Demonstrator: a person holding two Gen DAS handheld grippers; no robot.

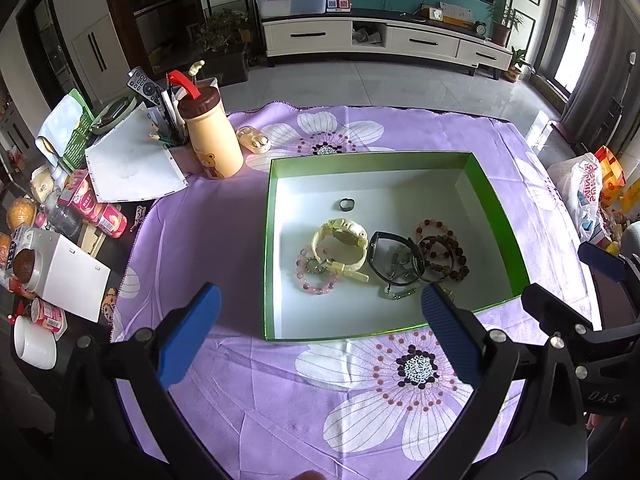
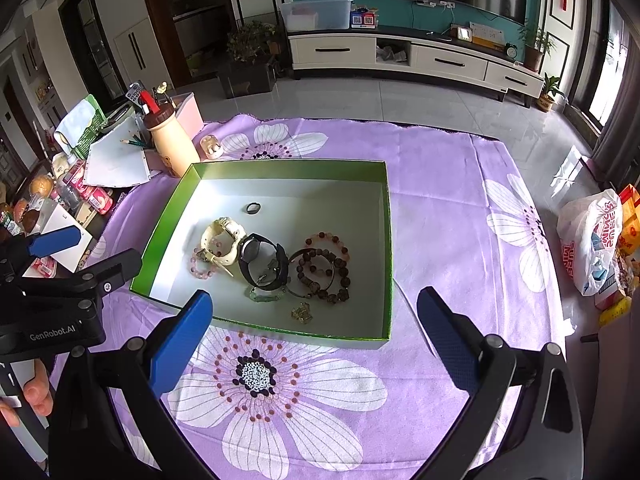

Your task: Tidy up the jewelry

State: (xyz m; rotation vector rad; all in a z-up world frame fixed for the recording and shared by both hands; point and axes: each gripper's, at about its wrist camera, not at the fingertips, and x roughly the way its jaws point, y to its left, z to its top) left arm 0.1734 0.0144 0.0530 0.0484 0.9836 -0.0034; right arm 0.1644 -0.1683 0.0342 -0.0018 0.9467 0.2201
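Green-walled and white-floored, the shallow box (image 1: 496, 204) sits open in the middle of the purple flowered cloth (image 1: 248, 420) that covers the desk, and every piece of jewelry in view lies inside it. A small dark ring (image 1: 347, 204) rests alone toward the far wall. Nearer the front lies a loose cluster: a cream watch (image 1: 341, 249) partly over a pink bead bracelet (image 1: 316, 278), a black watch (image 1: 394, 256) beside it with a pale green bracelet (image 1: 398, 293) at its near edge, and two brown bead bracelets (image 1: 442, 254) overlapping to the right. A small yellowish trinket (image 2: 302, 313) shows only in the right wrist view, close to the front wall.

Both tools hang above the near edge of the box, likely so either can drop in. The left hand-held gripper (image 1: 320, 332) has its blue fingers spread wide with nothing between them; the right hand-held gripper (image 2: 316, 332) is likewise parted and empty.

With all pieces gathered in the box, the scene fits a job just completed, the tools drawn back after the last drop. It equally fits a tangled heap waiting to be sorted apart within the box. The overlap of straps and beads would make any single pick fiddly.

Clutter such as the cream bottle (image 1: 212, 136) stands off the cloth to the left.
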